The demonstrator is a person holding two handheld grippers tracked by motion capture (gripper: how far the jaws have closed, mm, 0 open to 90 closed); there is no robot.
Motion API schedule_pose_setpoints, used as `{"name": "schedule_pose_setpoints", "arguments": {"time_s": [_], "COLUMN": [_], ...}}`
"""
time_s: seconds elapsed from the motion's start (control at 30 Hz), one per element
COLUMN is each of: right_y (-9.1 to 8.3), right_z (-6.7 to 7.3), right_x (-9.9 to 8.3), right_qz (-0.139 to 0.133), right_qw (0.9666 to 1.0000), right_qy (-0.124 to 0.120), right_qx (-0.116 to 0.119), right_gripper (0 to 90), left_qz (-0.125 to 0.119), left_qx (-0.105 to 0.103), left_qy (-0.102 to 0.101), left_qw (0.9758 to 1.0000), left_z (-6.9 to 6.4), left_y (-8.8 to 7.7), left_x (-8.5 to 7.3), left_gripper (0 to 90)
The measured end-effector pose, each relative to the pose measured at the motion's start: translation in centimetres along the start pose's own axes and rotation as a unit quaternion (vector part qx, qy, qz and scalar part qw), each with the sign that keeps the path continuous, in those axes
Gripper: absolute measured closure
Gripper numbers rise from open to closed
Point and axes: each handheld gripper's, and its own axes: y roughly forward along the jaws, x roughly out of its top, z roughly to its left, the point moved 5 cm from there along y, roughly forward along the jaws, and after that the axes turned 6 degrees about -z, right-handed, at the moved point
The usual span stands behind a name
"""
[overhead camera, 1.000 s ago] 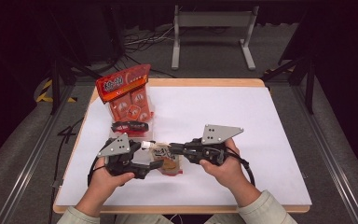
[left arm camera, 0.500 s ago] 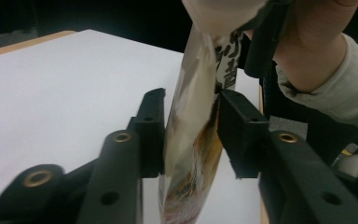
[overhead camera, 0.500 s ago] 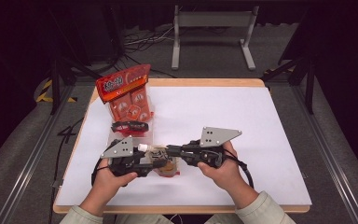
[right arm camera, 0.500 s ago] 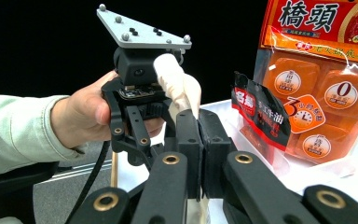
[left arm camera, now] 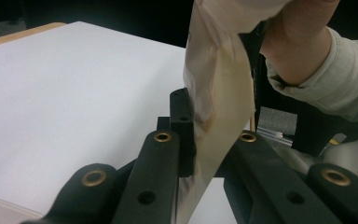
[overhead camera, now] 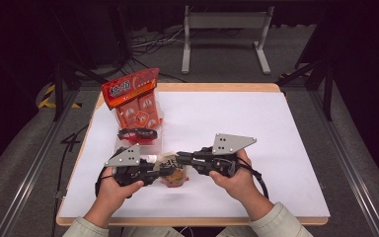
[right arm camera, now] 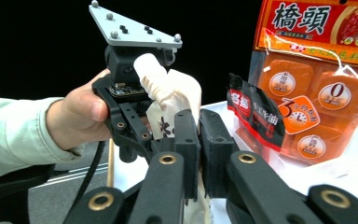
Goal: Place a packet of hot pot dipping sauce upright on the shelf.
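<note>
Two grippers meet on one small sachet [overhead camera: 170, 170] near the front-left of the white surface [overhead camera: 256, 128]: the left gripper [overhead camera: 159, 169] has just been closing its jaws and now pinches the pale film, as the left gripper view shows the sachet [left arm camera: 219, 112] clamped between its pads, while the right gripper [overhead camera: 183, 159] is closed on the sachet's other side. In the right gripper view the film [right arm camera: 175, 100] runs from its jaws up to the left gripper [right arm camera: 135, 60]. The step in hand looks like a two-sided hold ready for tearing or pulling the sachet open; the next move likely calls for the hands to draw apart with both grips kept firm. The large orange bag [overhead camera: 135, 101] and a dark packet [overhead camera: 137, 133] lie just behind the left hand [overhead camera: 116, 190], so pulling rightward, toward the bare part of the surface, offers more room; the front edge is close.
</note>
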Motion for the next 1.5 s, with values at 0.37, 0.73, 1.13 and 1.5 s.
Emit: {"name": "schedule_pose_setpoints", "arguments": {"time_s": [0.37, 0.73, 1.13, 1.5], "right_y": [-1.3, -5.0, -7.5, -8.3], "right_z": [-0.9, -3.1, -5.3, -6.6], "right_x": [0.3, 0.0, -1.2, -2.0], "right_qz": [-0.001, 0.020, 0.046, 0.055], "right_qw": [0.9998, 0.9968, 0.9887, 0.9835], "right_qy": [0.009, 0.016, 0.023, 0.038], "right_qx": [-0.018, -0.075, -0.141, -0.168], "right_gripper": [64.5, 53.1, 47.5, 46.6], "left_qz": [0.005, -0.002, -0.007, -0.002], "left_qx": [0.020, 0.036, 0.087, 0.125], "left_qy": [0.008, 0.014, 0.015, 0.021], "left_qw": [0.9998, 0.9992, 0.9961, 0.9920], "left_z": [0.8, 1.6, 2.8, 4.3], "left_y": [-1.6, -3.5, -5.9, -7.4], "left_x": [1.0, 2.8, 3.7, 4.0], "left_gripper": [86.1, 86.1, 86.2, 86.3]}}
